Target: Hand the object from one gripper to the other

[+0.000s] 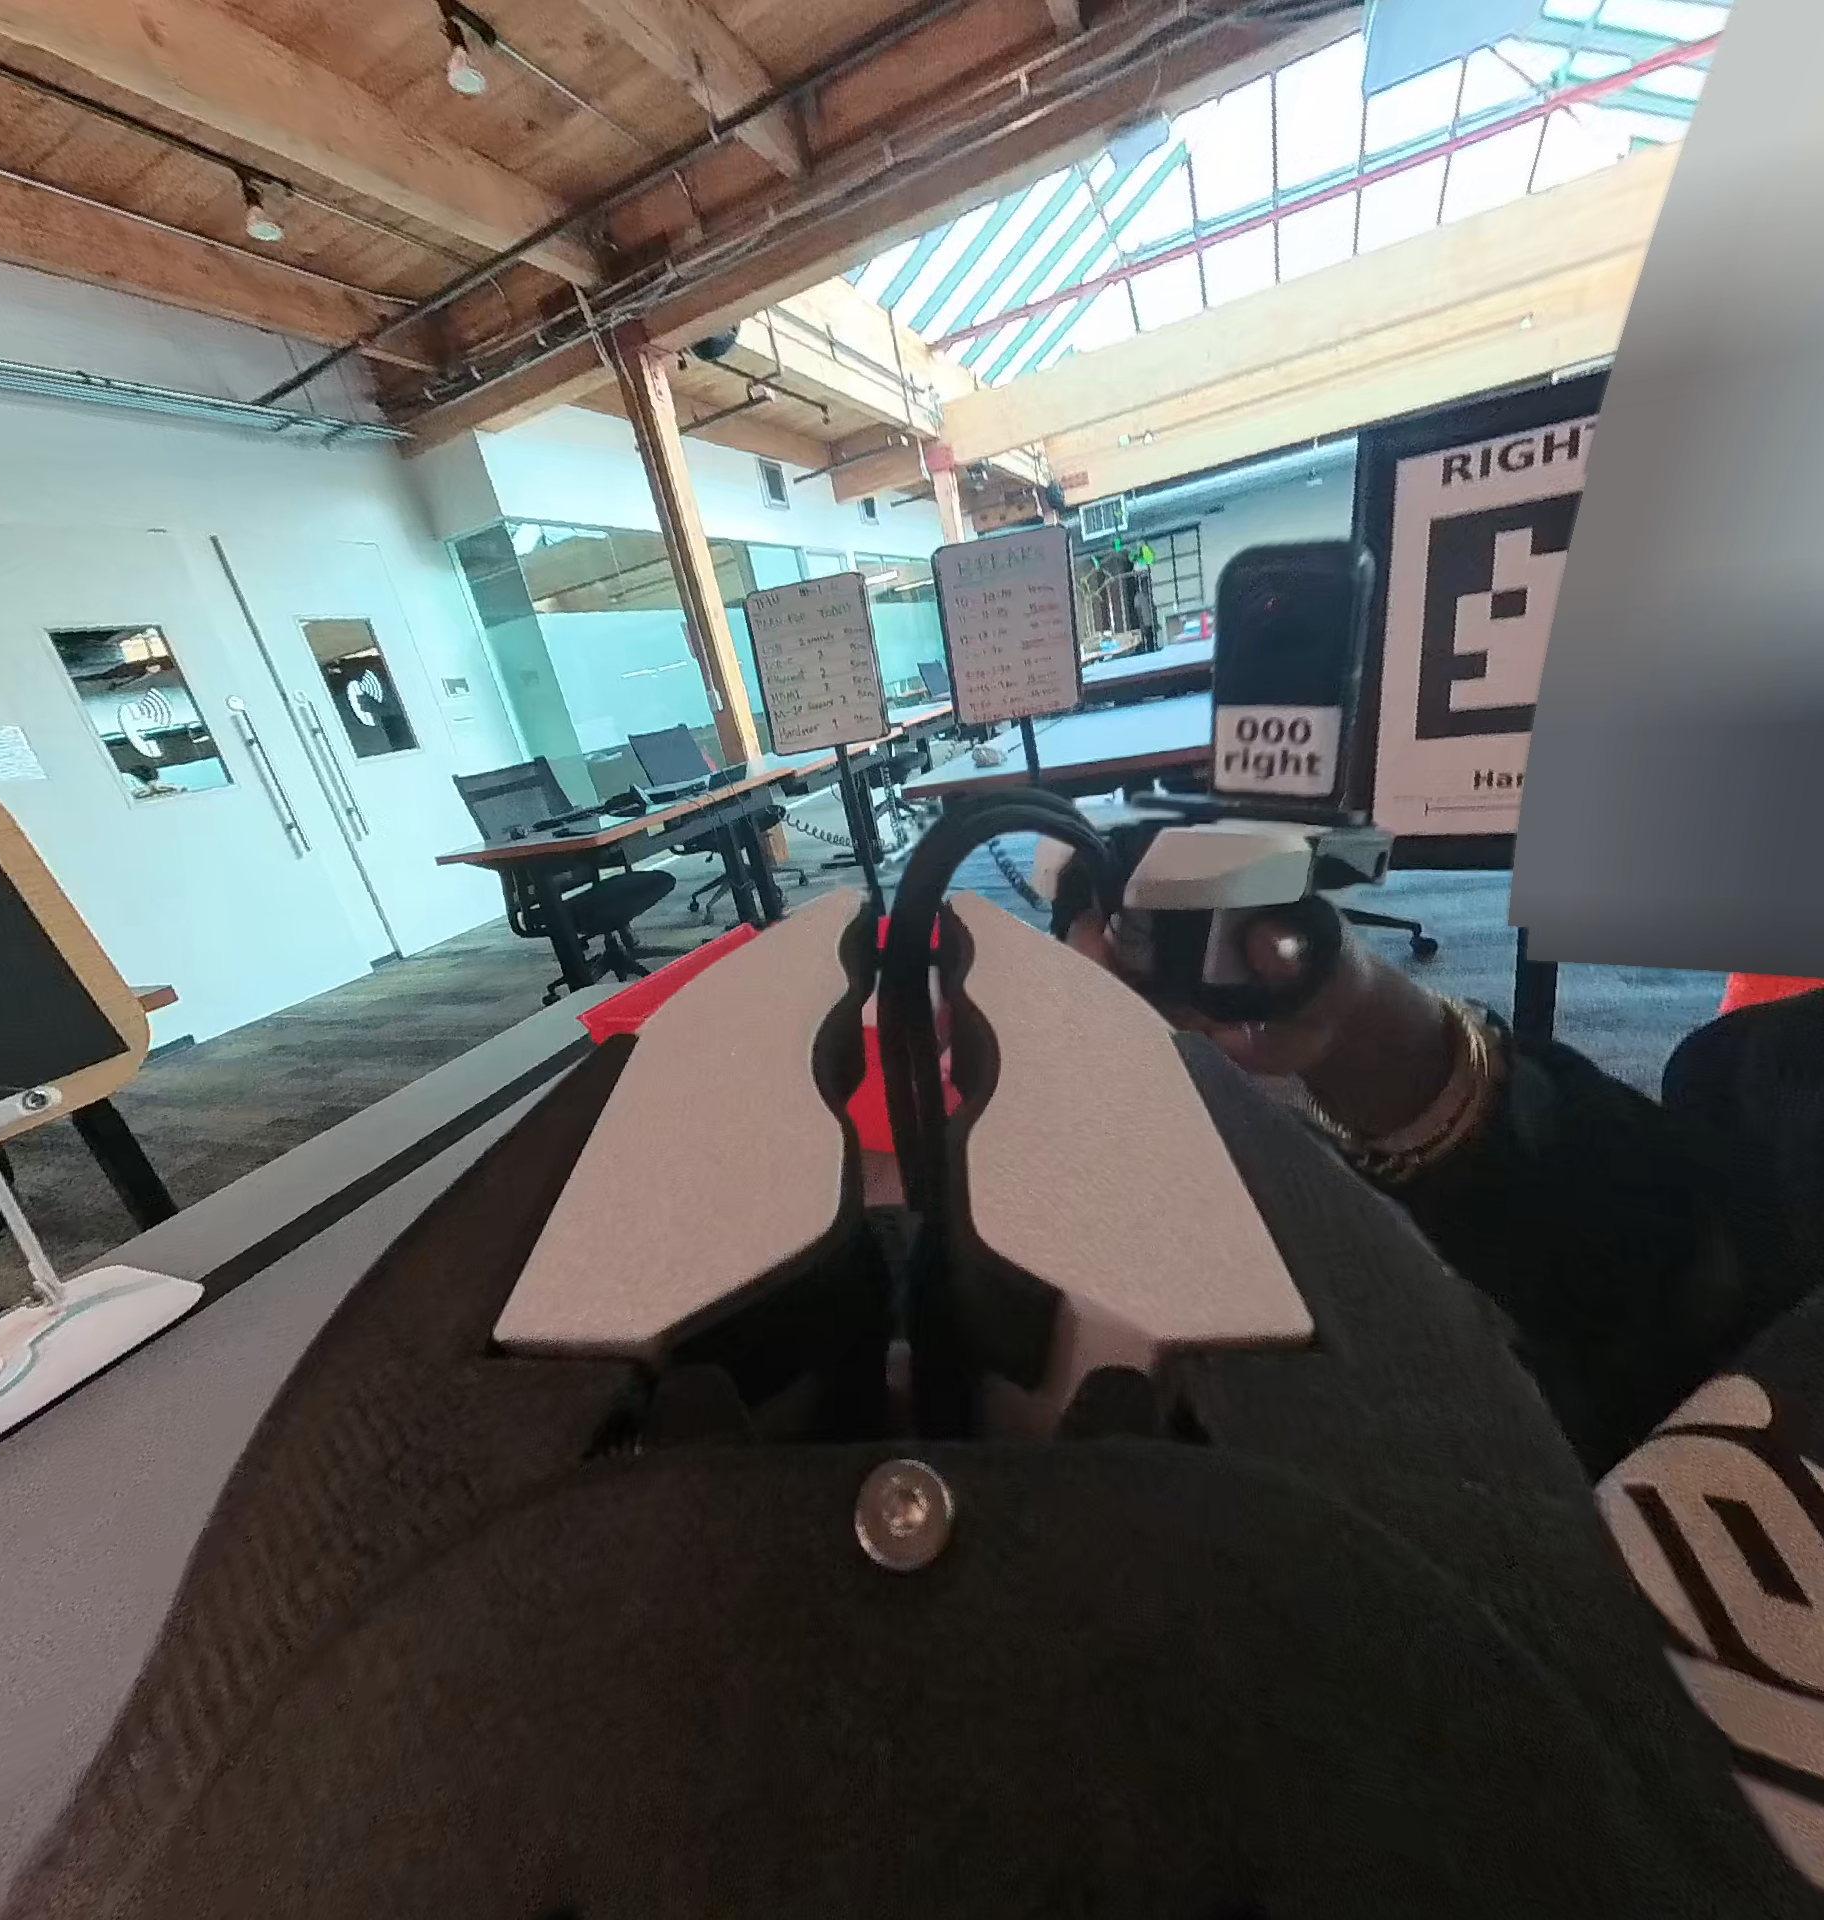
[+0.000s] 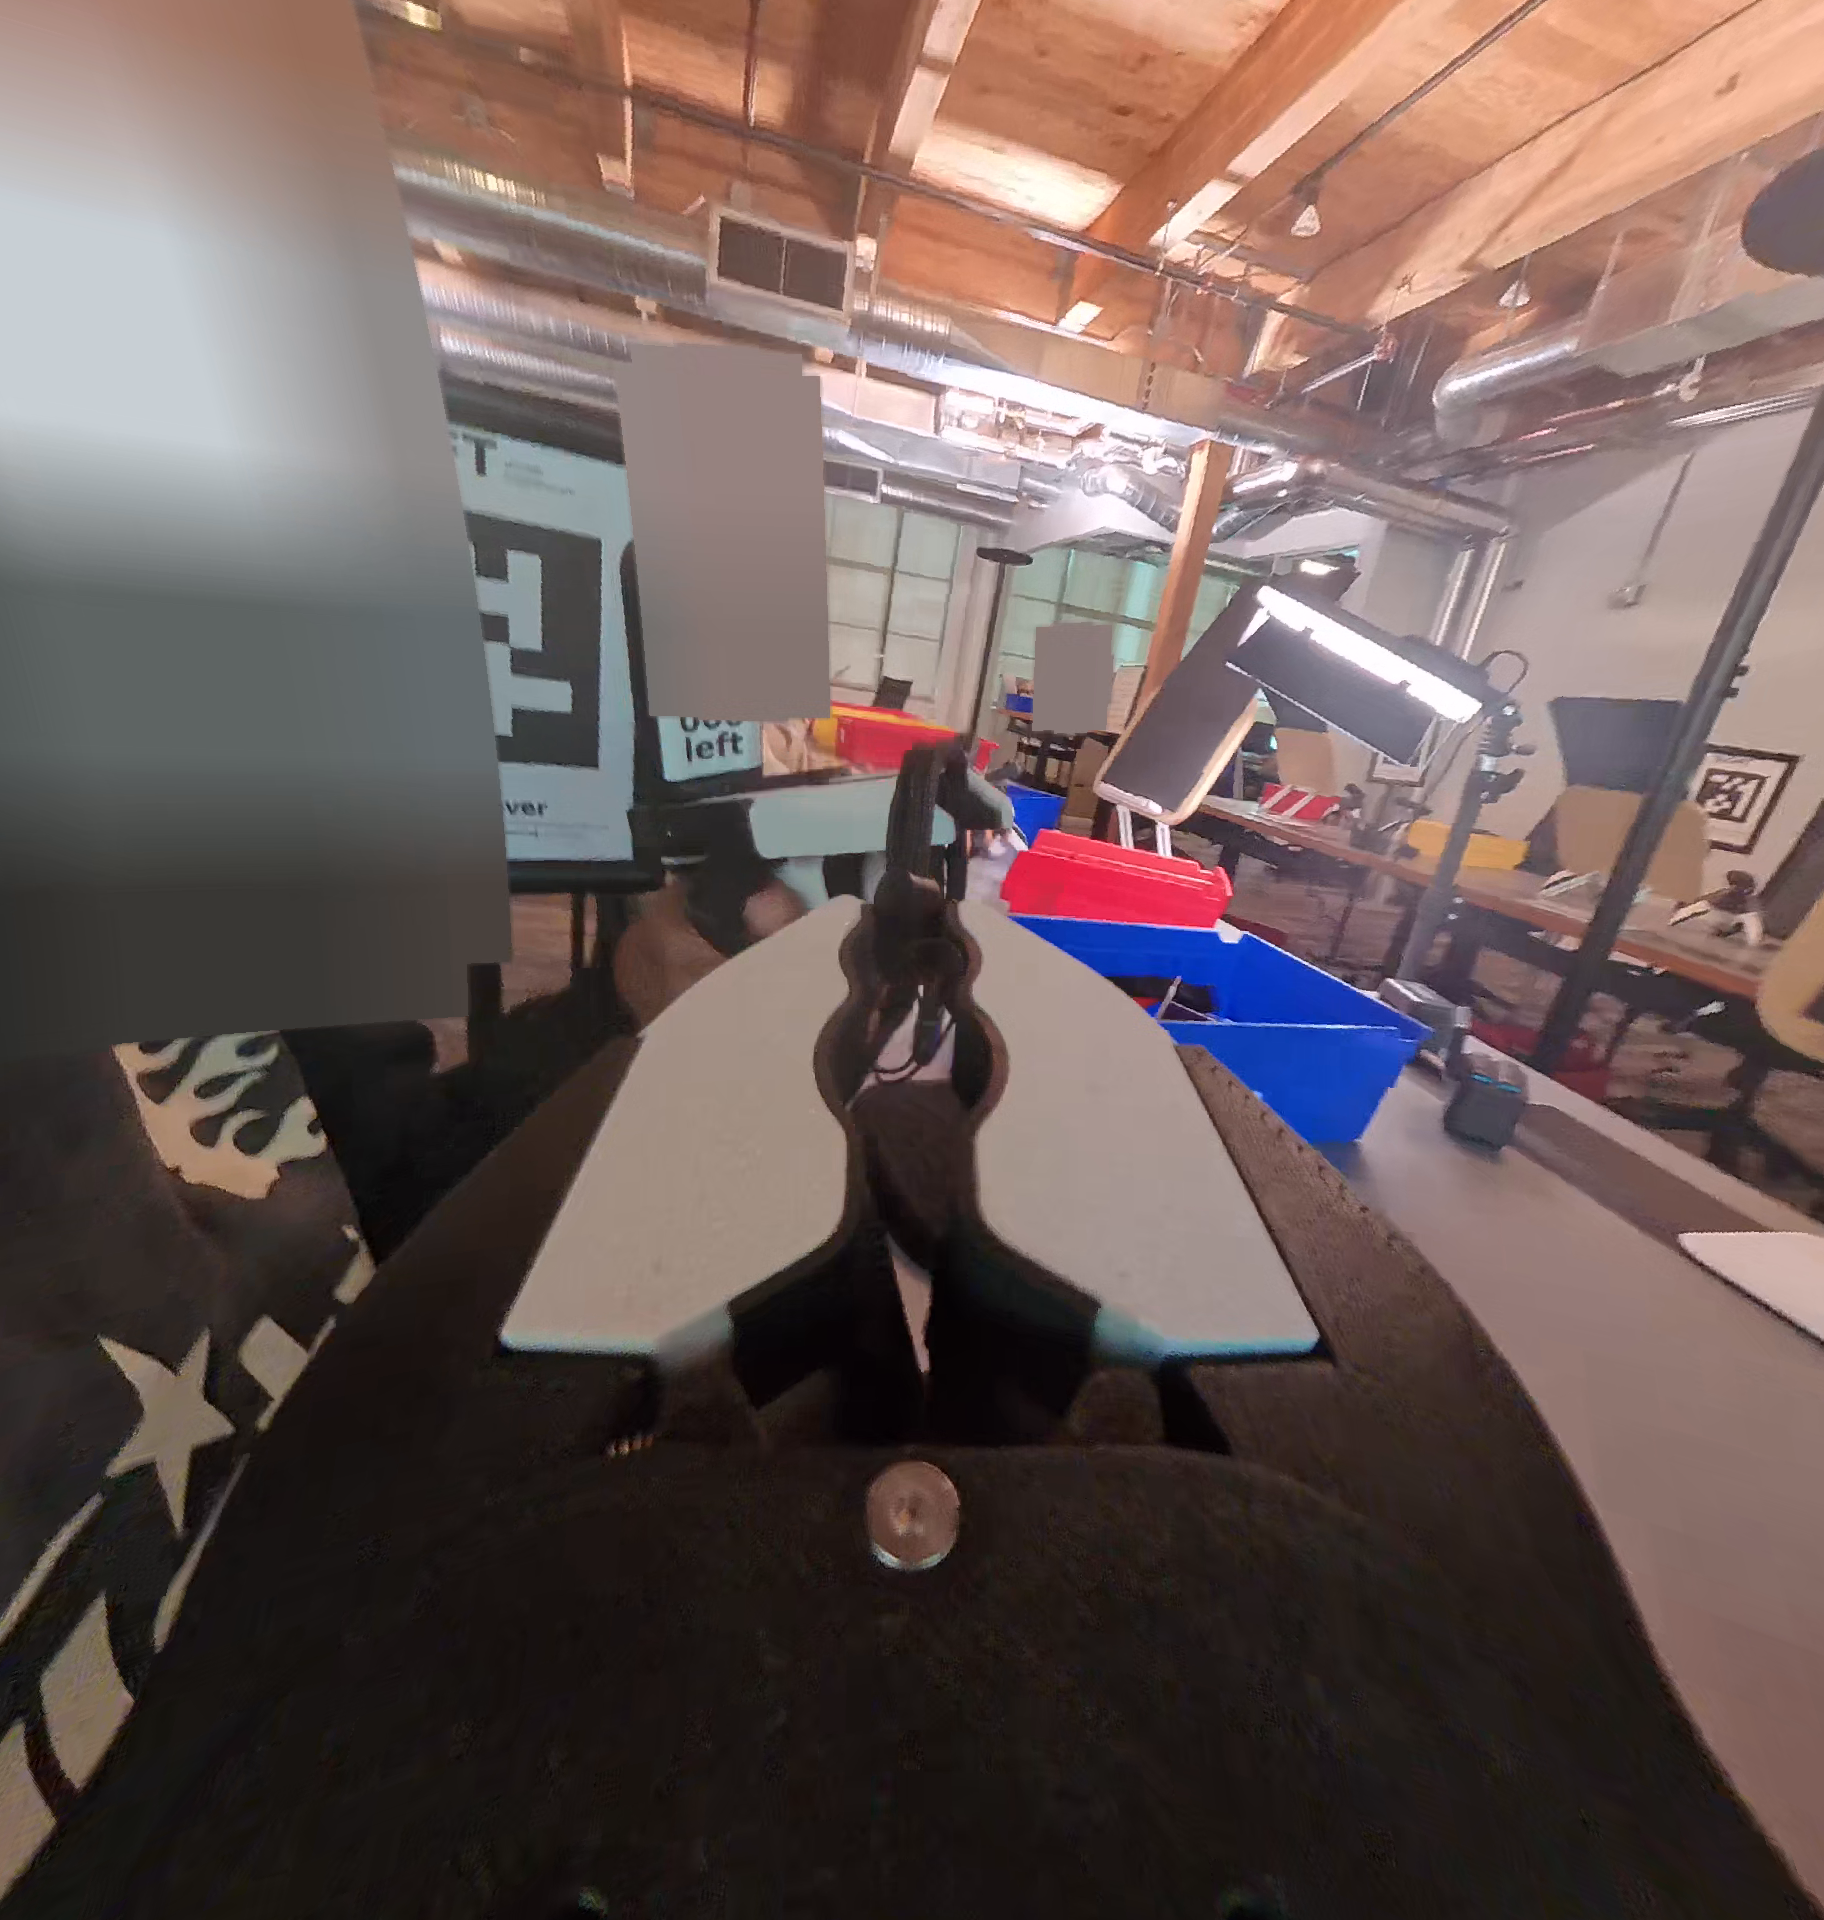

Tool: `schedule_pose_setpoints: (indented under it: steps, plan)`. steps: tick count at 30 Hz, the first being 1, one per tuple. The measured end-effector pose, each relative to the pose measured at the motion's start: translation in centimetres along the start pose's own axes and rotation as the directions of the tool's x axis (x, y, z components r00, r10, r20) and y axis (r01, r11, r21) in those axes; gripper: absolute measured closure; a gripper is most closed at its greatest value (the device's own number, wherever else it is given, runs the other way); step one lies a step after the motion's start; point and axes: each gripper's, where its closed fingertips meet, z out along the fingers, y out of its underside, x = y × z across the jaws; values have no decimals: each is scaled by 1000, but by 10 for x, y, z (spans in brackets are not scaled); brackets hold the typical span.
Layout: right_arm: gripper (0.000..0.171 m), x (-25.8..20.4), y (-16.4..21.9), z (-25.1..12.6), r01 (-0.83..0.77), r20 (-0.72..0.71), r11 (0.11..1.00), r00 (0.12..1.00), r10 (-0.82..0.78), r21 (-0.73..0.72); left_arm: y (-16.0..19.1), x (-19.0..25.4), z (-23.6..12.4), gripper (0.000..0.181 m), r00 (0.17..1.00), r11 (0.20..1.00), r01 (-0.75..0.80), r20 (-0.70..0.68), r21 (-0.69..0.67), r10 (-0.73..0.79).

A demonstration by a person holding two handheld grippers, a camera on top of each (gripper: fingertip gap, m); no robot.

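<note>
Starting at the far left of the left wrist view, a tablet on a stand [image 1: 14, 966] is parked on the grey bench [image 1: 264, 1299], and a red bin [image 1: 669, 987] is partly hidden behind the left gripper [image 1: 906, 909]. That gripper's jaws are clenched almost together, with a black cable bundle [image 1: 913, 1039] pinched in the narrow slot between them. The cable is looped up past the fingertips and bent over to the right, where it is met by the far gripper, which is held by a hand [image 1: 1334, 997] with bracelets [image 1: 1448, 1091] on the wrist. Exactly how the cable is caught at that far end can't really be made out from this side. Over in the right wrist view, a dark garment with white stars and flames [image 2: 160, 1299] is seen at the left edge. In the middle, the right gripper [image 2: 908, 914] is shown with its jaws pressed in on the same black bundle, gripped right at the tips, a bit smeared by blur. The bundle is stretched upward from there to the left gripper's grey fingers just beyond, so it is held up off the bench, between the two grippers. To the right, a second red bin [image 2: 1116, 883] is sat beside a blue bin [image 2: 1282, 1029], then a small dark box [image 2: 1484, 1101], and a white pad [image 2: 1781, 1288] is laid at the right edge.
</note>
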Motion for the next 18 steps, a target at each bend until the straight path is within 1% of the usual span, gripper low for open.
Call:
schedule_pose_setpoints:
  steps: [5,9,11,13,15,18]
  plan:
    - [159,3,2,-11,145,-37,984,988,-150,-105,4,-2,-6,165,1000,999,-21,-20,-37,20]
    - [159,11,8,-18,224,-56,958,970,-237,-180,28,0,-13,144,992,977,-104,-89,-185,88]
    - [159,15,17,-22,271,-50,929,955,-292,-251,35,0,-15,134,989,968,-120,-107,-220,99]
    - [159,14,30,-25,326,1,886,939,-345,-330,37,11,-15,129,982,966,-129,-163,-222,94]
    - [159,6,44,-28,410,96,827,909,-406,-386,42,23,-11,128,971,960,-152,-216,-236,101]
    - [159,-4,59,-30,479,187,753,876,-445,-452,58,39,-3,129,957,934,-194,-267,-302,112]
